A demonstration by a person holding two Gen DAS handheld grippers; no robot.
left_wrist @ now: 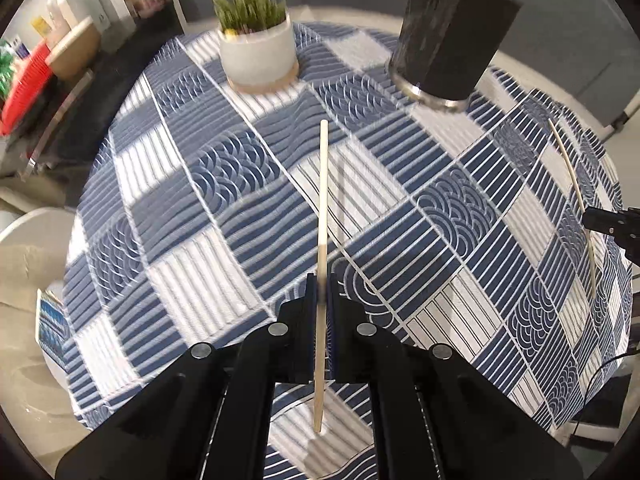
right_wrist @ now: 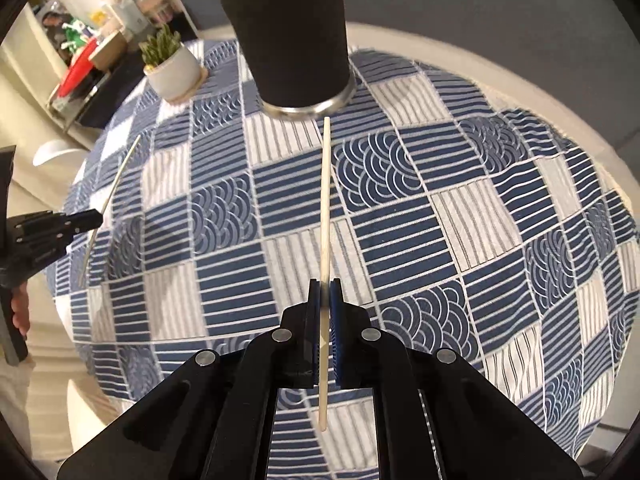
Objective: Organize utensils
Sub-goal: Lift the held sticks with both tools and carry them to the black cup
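I see a blue-and-white patchwork cloth [right_wrist: 400, 208], pale chopsticks [left_wrist: 323, 200], a black holder [right_wrist: 288, 32], and a white pot [left_wrist: 258, 54].

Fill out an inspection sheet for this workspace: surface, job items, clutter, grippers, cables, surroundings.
Surface: round table under a blue-and-white patterned tablecloth.
Job's things: black utensil holder upright on the cloth, with sticks showing in its top; one wooden chopstick in the left gripper, a second chopstick in the right gripper.
Clutter: potted plant in a white pot beside the holder.
Grippers: left gripper shut on its chopstick; right gripper shut on its chopstick.
Cables: thin dark cable off the table's edge.
Surroundings: cluttered shelf with a red item, blurred.
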